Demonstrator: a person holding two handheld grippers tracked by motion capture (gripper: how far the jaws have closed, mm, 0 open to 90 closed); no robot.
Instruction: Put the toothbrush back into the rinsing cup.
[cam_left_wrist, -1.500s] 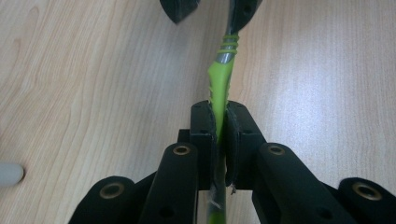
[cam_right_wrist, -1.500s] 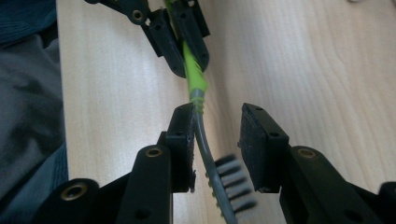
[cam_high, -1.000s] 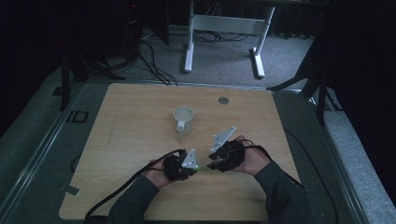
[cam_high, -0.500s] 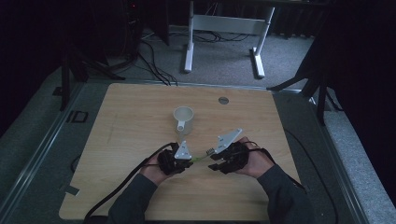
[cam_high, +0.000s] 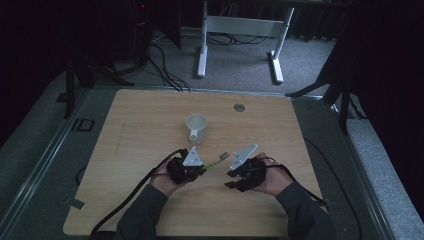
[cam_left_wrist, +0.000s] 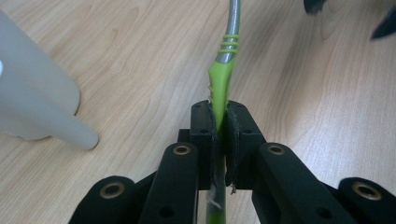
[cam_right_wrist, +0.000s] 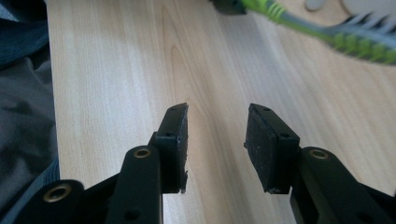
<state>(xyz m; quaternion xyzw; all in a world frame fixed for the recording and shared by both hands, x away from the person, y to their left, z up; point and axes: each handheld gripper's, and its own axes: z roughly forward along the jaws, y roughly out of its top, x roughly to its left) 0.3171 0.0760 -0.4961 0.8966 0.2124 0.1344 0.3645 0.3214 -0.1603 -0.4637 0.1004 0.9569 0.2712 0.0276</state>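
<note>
A green and grey toothbrush (cam_high: 216, 160) (cam_left_wrist: 223, 70) is clamped by its green handle in my left gripper (cam_high: 202, 170) (cam_left_wrist: 218, 112), just above the wooden table (cam_high: 140, 115). Its brush end points right, toward my right gripper (cam_high: 229, 180) (cam_right_wrist: 217, 121). That gripper stands open with nothing between its pads, a short way from the brush head (cam_right_wrist: 364, 42). A white mug (cam_high: 196, 127) (cam_left_wrist: 32, 102) stands upright just beyond the left gripper, its handle turned toward the person.
A small round metal disc (cam_high: 239, 106) is set in the table near the far edge. Black cables (cam_high: 125, 200) trail from both grippers over the near edge. A white desk frame (cam_high: 240, 25) stands on the floor beyond the table.
The left gripper has shifted a little forward and left with the toothbrush. The right gripper has drawn back toward the person, away from the brush end.
</note>
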